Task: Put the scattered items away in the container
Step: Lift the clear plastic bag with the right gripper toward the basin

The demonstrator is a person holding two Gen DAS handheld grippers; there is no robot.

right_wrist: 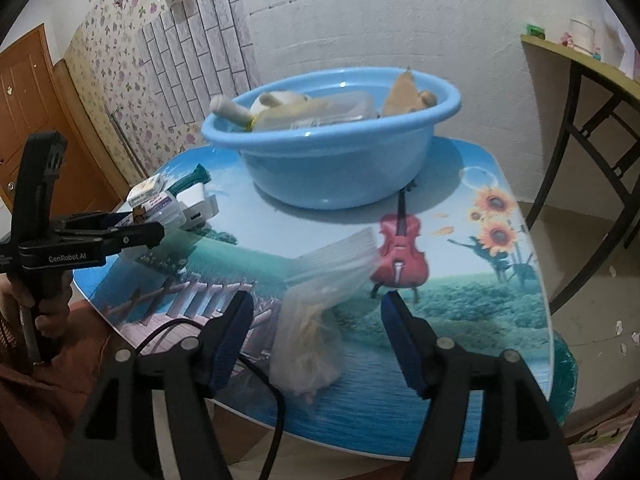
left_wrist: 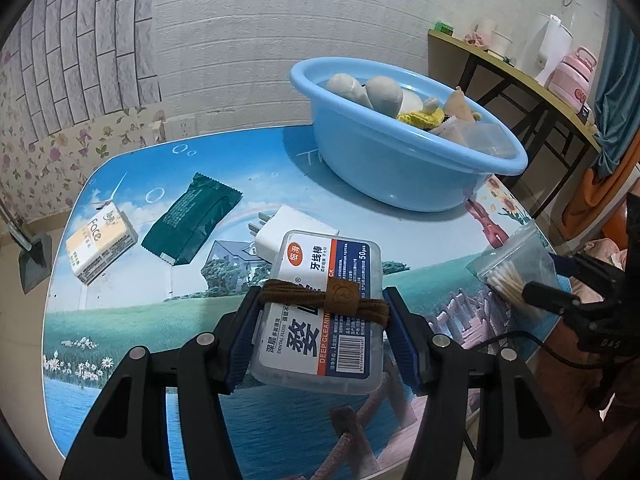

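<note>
The rectangular clear-plastic floss box (left_wrist: 320, 308), bound with brown cord, sits clamped in the left gripper (left_wrist: 322, 320) above the glossy table (left_wrist: 160, 320), the round blue basin (left_wrist: 400, 168) beyond; the right gripper (right_wrist: 316, 344) gapes around a crinkly swab bag (right_wrist: 316, 320).

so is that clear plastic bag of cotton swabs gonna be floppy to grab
Likely floppy: the clear plastic bag of cotton swabs looks crumpled and thin. Probably light, holding only swabs. Its glossy film may slip between the open right tongs.
</note>
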